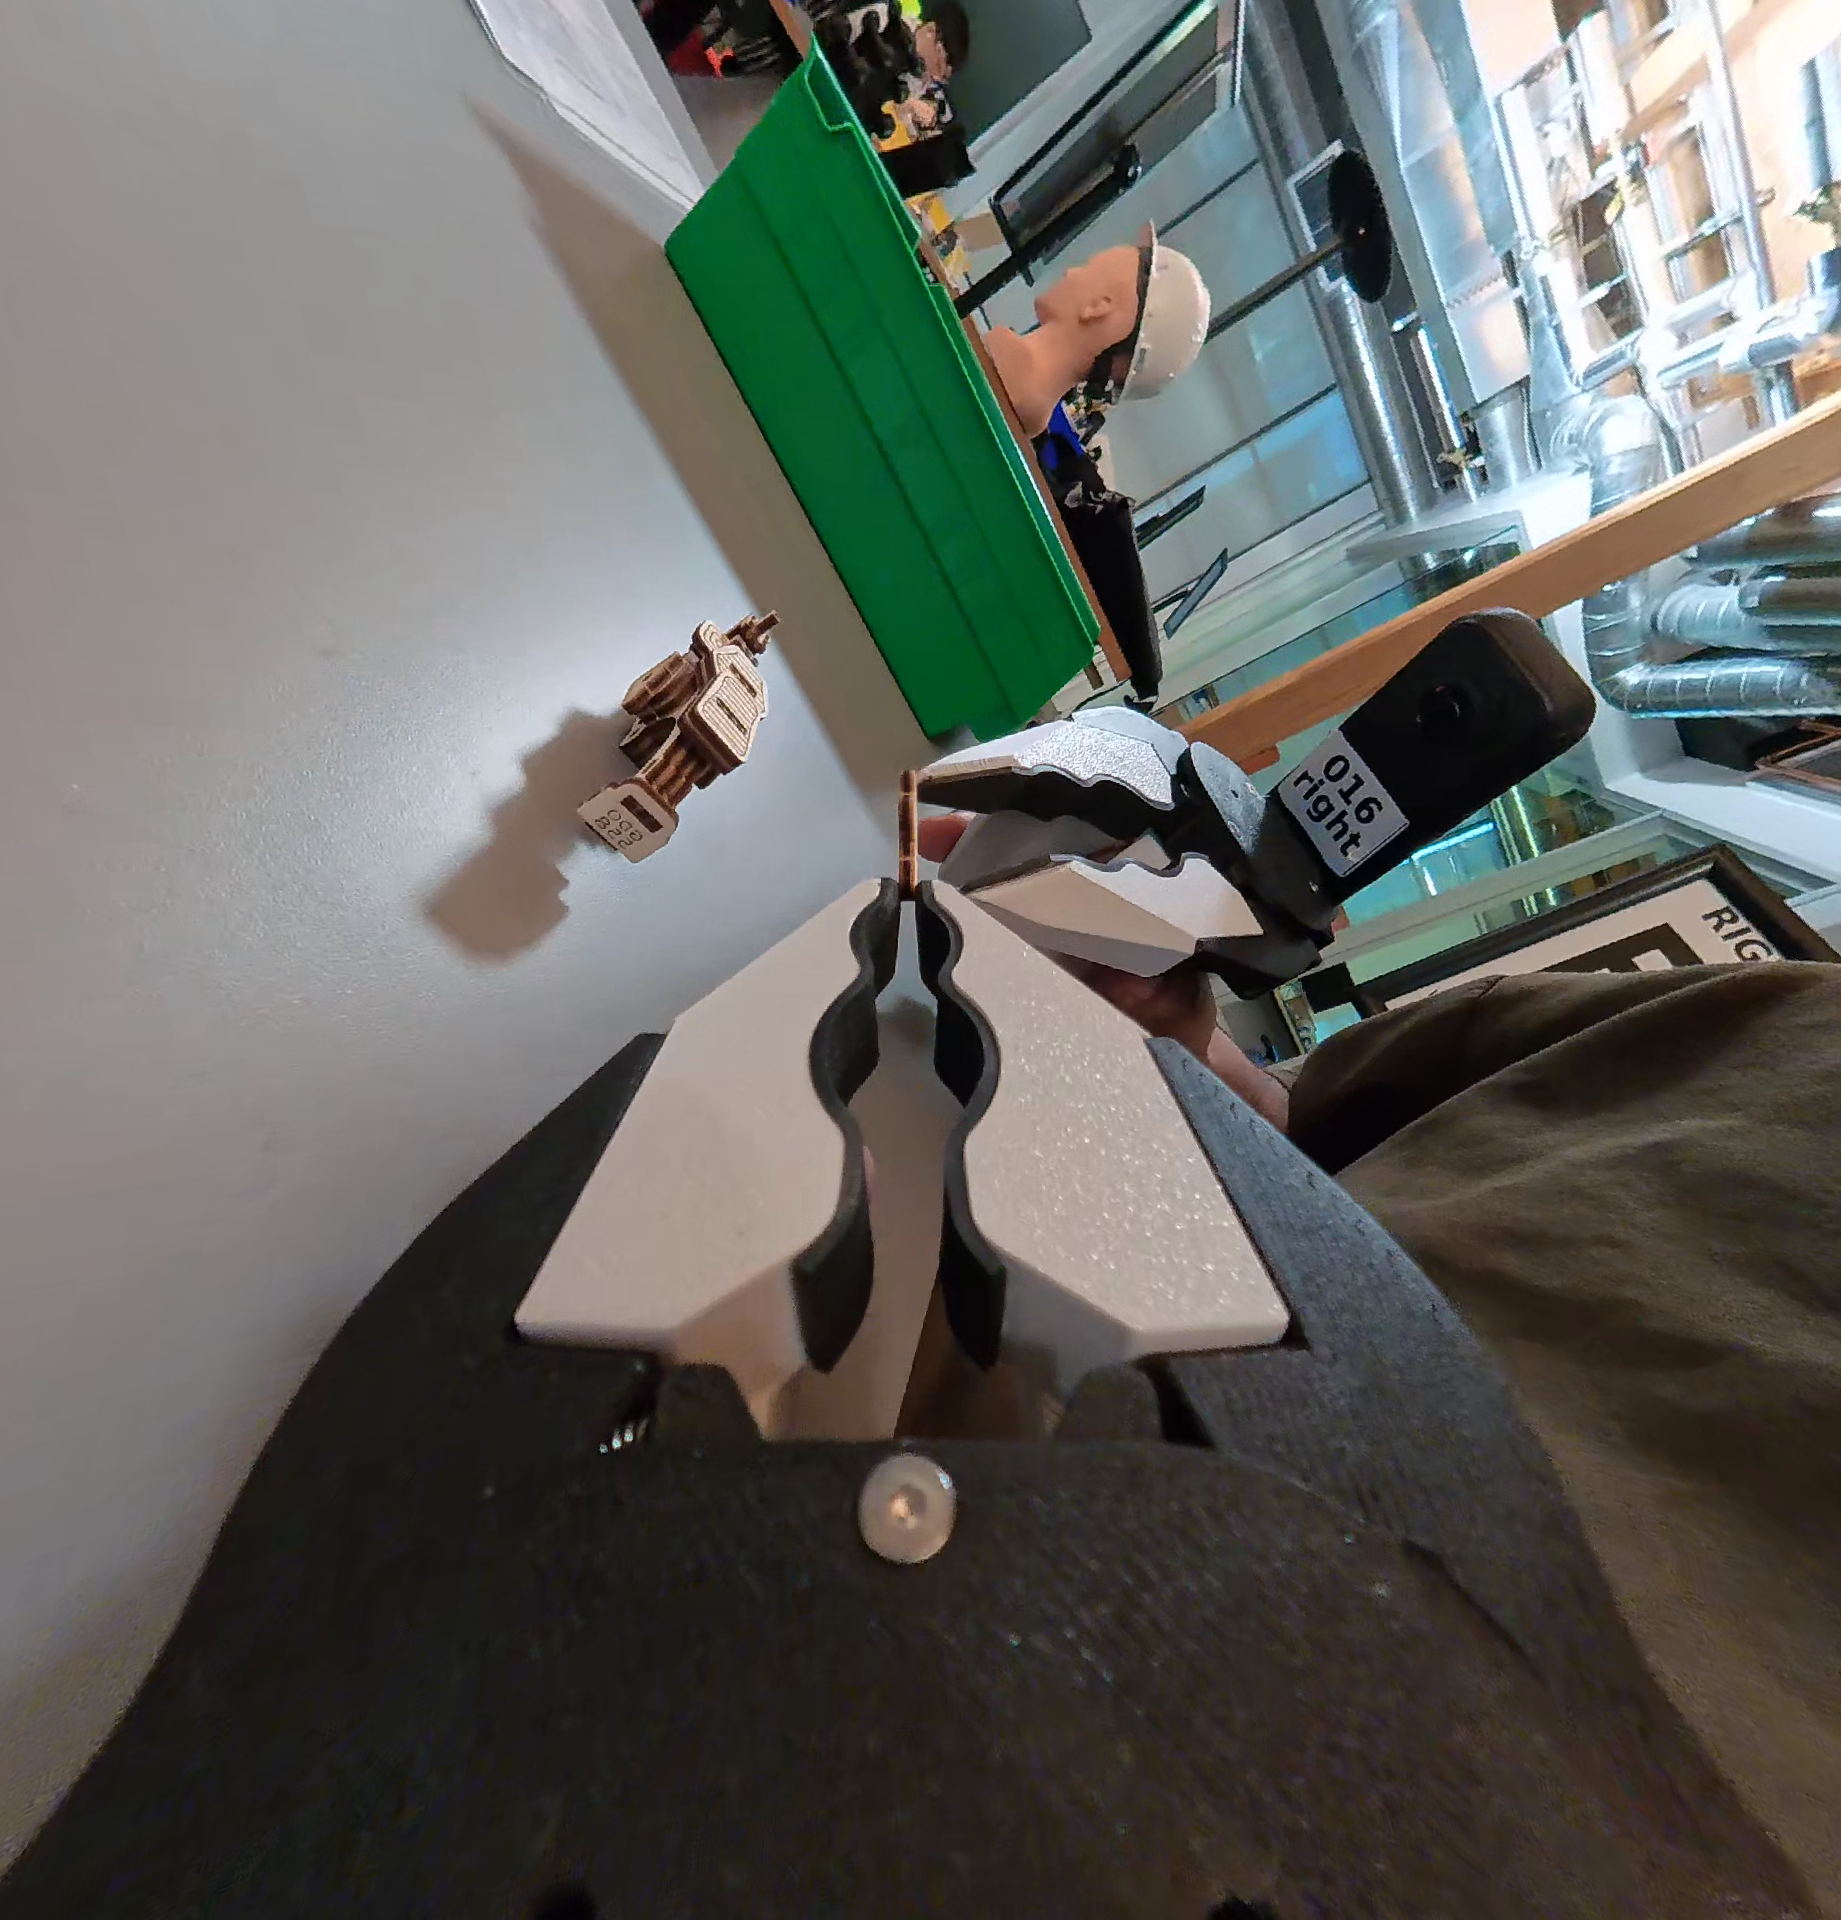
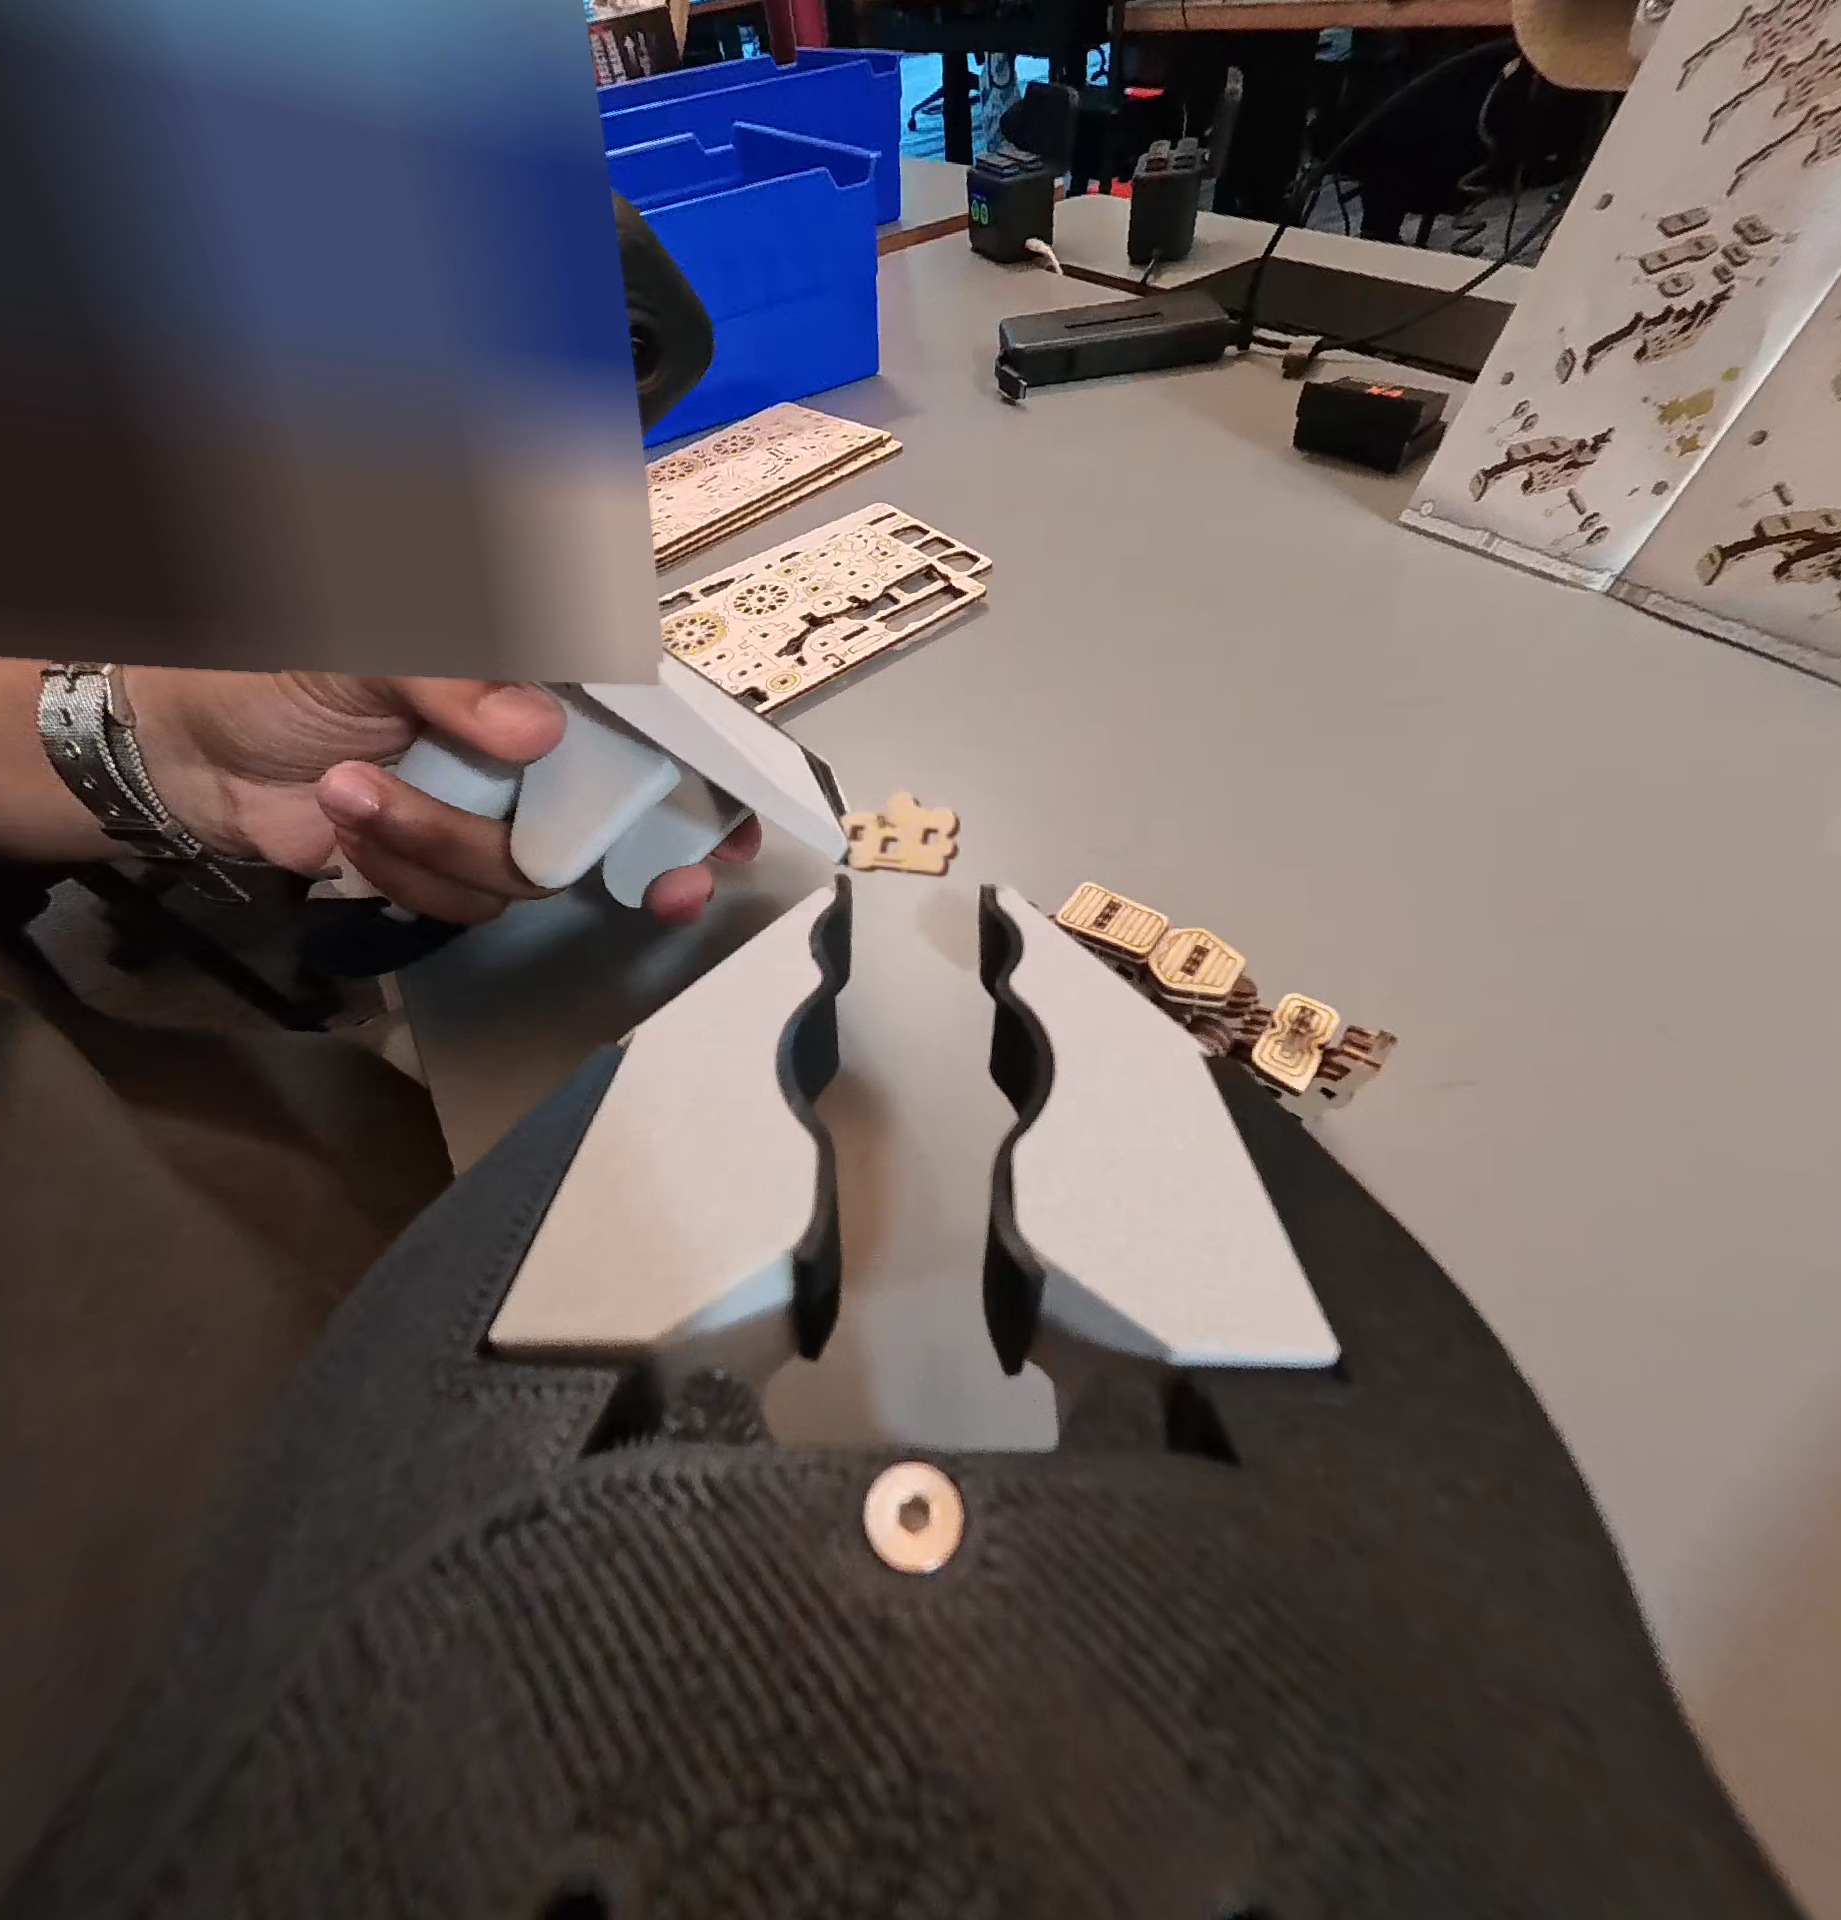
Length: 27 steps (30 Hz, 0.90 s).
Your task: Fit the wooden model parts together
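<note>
The left gripper (image 1: 900, 902) is clenched on a small flat wooden part (image 1: 907, 831), pinched at its fingertips so the piece stands on edge and juts beyond them. In the right wrist view the same part (image 2: 900, 834) shows its broad notched face, held in the air above the bench (image 2: 1311, 831).

The right gripper (image 2: 914, 902) is released, its fingers (image 2: 1092, 1081) standing apart with bare bench showing through the gap. The part hangs just ahead of its fingertips, slightly left of the gap and not yet between them.

Just to the right of the right fingers, the partly built wooden model (image 2: 1222, 987) lies on the bench, close to the outer finger. Ahead and to the left lie cut-out wooden sheets (image 2: 822, 608), well apart from the fingers. Between them and the printed instruction sheet (image 2: 1664, 343) far right, the bench stretches open.
</note>
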{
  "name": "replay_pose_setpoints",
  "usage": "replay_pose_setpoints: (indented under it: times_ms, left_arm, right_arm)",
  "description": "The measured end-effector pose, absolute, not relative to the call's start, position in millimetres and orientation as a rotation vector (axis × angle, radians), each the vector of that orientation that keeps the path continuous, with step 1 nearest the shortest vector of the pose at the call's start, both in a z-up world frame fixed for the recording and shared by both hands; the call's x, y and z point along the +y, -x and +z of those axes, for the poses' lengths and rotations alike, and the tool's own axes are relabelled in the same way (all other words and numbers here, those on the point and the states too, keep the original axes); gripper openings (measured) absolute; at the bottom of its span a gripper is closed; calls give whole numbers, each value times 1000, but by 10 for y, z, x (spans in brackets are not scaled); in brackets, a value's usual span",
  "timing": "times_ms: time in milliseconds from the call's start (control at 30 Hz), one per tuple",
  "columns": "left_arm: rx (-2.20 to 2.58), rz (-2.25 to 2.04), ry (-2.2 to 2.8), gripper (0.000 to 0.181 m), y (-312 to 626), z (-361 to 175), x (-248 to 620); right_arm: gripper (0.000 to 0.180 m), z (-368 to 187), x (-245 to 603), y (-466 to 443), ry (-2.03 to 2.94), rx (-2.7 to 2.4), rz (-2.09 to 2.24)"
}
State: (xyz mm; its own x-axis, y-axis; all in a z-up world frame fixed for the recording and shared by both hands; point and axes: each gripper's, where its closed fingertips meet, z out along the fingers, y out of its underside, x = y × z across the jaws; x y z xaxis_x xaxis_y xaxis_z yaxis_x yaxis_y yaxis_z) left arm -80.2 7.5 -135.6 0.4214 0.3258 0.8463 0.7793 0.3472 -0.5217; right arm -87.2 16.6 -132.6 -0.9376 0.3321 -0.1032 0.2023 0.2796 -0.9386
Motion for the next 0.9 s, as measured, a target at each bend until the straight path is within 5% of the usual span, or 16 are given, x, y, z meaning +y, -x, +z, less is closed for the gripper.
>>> replay_pose_setpoints:
  times_ms: [900]
  left_arm:
    - [-1143,-410,1278,0,760,-1386,135]
  right_arm:
    - [21,-1358,149,842,481,-2439,1725]
